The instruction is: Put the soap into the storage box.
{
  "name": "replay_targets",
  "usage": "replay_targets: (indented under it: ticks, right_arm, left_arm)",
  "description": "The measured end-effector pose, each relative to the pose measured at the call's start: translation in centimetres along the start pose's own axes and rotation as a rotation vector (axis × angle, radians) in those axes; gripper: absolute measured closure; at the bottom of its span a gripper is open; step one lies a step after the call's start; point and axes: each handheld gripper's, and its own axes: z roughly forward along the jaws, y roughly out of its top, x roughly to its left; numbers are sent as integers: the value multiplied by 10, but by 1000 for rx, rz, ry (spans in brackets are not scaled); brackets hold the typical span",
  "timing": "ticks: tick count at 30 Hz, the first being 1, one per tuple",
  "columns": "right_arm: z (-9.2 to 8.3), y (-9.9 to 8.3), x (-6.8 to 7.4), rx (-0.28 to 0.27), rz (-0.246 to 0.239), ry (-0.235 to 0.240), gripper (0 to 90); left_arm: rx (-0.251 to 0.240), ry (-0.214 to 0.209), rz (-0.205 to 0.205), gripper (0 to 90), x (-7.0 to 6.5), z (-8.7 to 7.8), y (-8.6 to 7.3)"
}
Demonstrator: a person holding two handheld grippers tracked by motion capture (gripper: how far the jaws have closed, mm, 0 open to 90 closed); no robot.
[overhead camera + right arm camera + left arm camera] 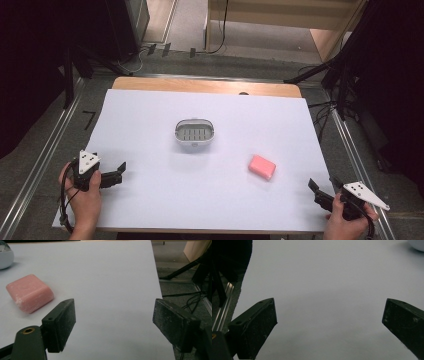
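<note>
Pink soap (262,167) lies on the white table (150,125), toward the right edge and nearer the front than the back. It sits well apart from the right tool (322,191), which rests by the front right corner with its jaws released and nothing between them. In the right gripper view the soap (29,293) lies up and to the left of the tool's (113,315) jaws, beyond their tips. A white dish (195,134) stands near the table's middle, behind and left of the soap; each gripper view cuts it off at a corner. The left tool (117,172) rests near the front left corner, jaws released (329,315) over bare table, far from the soap.
</note>
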Motion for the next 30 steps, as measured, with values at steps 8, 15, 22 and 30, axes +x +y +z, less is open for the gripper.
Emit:
replay_targets:
  ticks: [8,15,22,30]
  right_arm:
    - [4,6,-1,37,-43,73,247]
    - [4,14,6,46,-93,153,209]
    - [13,22,15,45,-120,246,261]
    - [28,33,28,144,-225,265,164]
  left_arm:
    - [-1,0,1,1,0,0,0]
    - [-1,0,2,1,0,0,0]
    - [-2,-1,4,1,0,0,0]
    - [-1,-2,7,1,0,0,0]
